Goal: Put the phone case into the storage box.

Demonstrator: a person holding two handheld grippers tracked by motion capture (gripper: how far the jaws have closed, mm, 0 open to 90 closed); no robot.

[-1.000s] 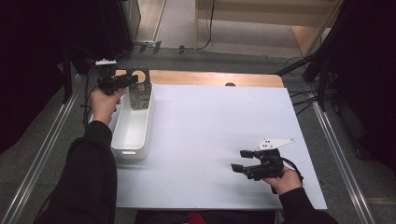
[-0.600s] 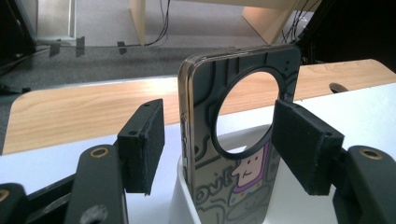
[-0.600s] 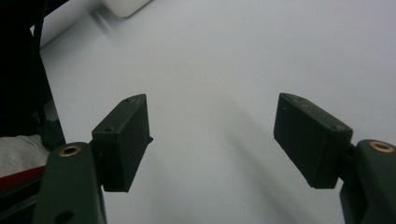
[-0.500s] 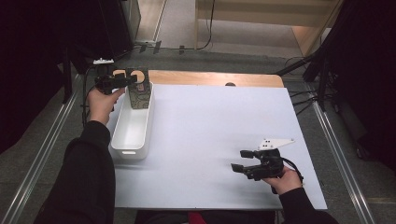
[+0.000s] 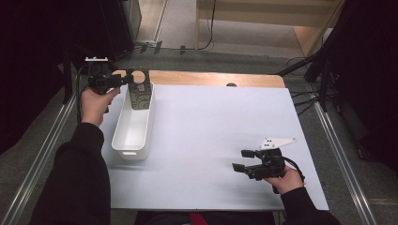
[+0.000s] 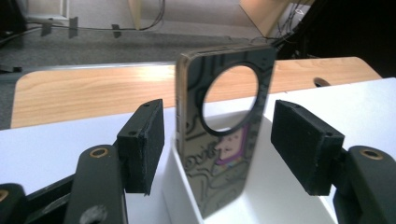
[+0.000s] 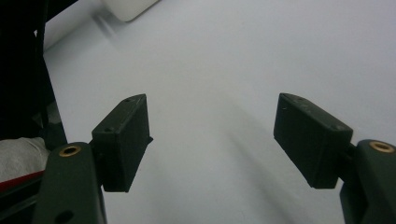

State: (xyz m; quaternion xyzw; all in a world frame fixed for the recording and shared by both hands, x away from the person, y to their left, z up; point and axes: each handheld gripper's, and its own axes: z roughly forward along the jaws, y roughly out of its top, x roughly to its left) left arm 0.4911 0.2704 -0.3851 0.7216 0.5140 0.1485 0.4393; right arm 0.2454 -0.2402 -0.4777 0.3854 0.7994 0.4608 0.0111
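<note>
A dark phone case [image 5: 140,92] with a line pattern, a round hole and a purple patch stands on end, leaning at the far end of a white bin [image 5: 133,136]. My left gripper [image 5: 123,80] is open, just left of the case's top. In the left gripper view the case [image 6: 219,154] rises between the two pads with a gap on each side, inside the bin [image 6: 285,200]. My right gripper [image 5: 239,160] is open and low over the white sheet at the front right. Nothing lies between its pads [image 7: 212,133].
A white sheet [image 5: 211,122] covers most of the table, and a wooden strip [image 5: 211,78] with a cable hole shows along the far edge. Metal rails run down both sides. A corner of the bin [image 7: 130,7] appears in the right gripper view.
My left gripper has drawn back to the left, away from the case, which stays leaning in the bin. The right gripper has not moved.
</note>
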